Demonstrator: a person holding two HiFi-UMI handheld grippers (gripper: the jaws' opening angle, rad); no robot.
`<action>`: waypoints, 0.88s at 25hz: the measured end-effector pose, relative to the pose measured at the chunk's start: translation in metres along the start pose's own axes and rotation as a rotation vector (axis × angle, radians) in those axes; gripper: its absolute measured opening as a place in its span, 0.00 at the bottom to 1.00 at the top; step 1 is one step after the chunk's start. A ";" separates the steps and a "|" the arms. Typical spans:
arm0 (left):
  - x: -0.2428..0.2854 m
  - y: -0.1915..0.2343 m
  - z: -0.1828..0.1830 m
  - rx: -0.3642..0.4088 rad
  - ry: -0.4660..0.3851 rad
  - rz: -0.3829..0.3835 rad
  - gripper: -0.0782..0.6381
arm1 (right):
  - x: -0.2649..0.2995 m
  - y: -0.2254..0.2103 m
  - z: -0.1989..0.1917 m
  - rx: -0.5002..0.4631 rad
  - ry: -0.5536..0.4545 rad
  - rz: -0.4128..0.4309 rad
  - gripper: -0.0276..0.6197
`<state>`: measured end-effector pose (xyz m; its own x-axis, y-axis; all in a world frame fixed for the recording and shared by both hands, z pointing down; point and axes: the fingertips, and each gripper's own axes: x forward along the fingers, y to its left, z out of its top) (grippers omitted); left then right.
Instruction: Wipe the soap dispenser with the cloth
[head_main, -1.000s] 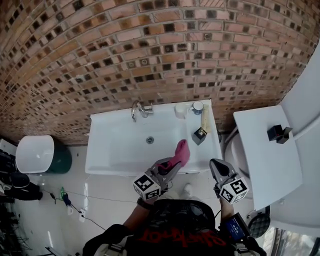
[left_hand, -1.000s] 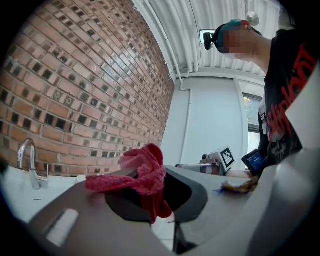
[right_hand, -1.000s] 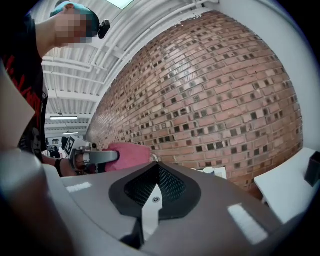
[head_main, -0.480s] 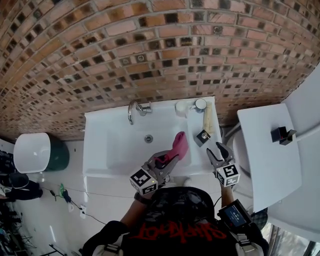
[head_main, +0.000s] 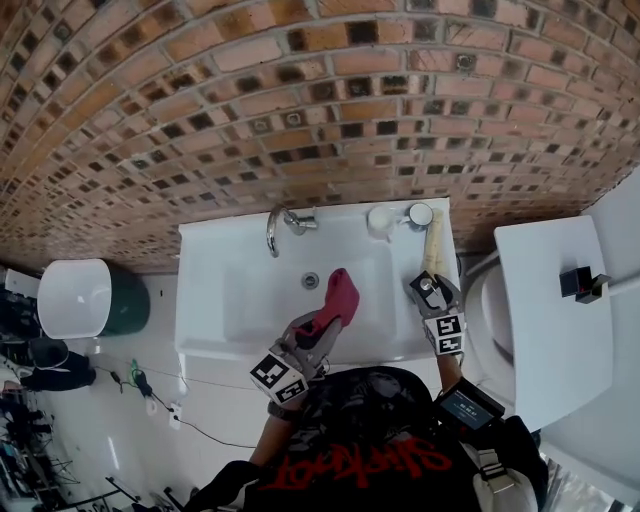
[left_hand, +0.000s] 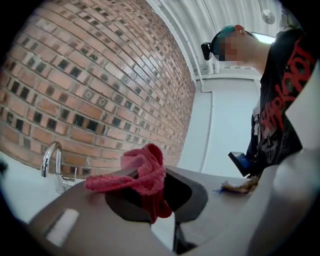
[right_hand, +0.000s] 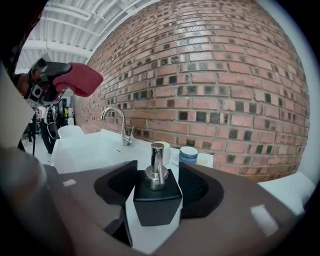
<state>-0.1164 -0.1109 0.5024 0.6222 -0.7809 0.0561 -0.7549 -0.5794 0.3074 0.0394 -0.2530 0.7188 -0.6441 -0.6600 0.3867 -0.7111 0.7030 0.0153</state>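
sink (head_main: 228, 300) surface: soap dispenser (right_hand: 156, 197) on rim, 3 o'clock | right gripper (head_main: 430, 294): jaws just opened wide, dispenser between, ungripped | left gripper (head_main: 316, 327): jaws clamp cloth (head_main: 340, 292), dispenser's 9 o'clock | we judge: steadying step; next we close, then wipe

From above, the right gripper (head_main: 430, 290), its jaws just opened wide with the soap dispenser (right_hand: 156, 200) between them, covers most of that dispenser at the right edge of the sink (head_main: 215, 300). The cloth (left_hand: 145, 175) drapes over the pads of the left gripper (left_hand: 150, 195) and hides them. Behind the dispenser, 1 pale long thing (head_main: 435, 252) is too small to name.
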 end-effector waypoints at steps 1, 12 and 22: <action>0.000 0.003 0.001 -0.005 -0.002 0.013 0.16 | 0.005 0.000 0.001 -0.010 -0.003 0.001 0.43; 0.017 0.009 0.001 -0.001 0.014 -0.008 0.17 | 0.021 0.011 0.000 -0.068 0.074 0.057 0.27; 0.037 -0.001 0.000 0.020 0.015 -0.132 0.16 | -0.057 0.028 0.131 -0.035 -0.158 0.192 0.27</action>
<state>-0.0922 -0.1395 0.5039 0.7196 -0.6937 0.0308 -0.6699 -0.6819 0.2938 0.0191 -0.2305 0.5769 -0.8043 -0.5448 0.2371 -0.5631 0.8263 -0.0116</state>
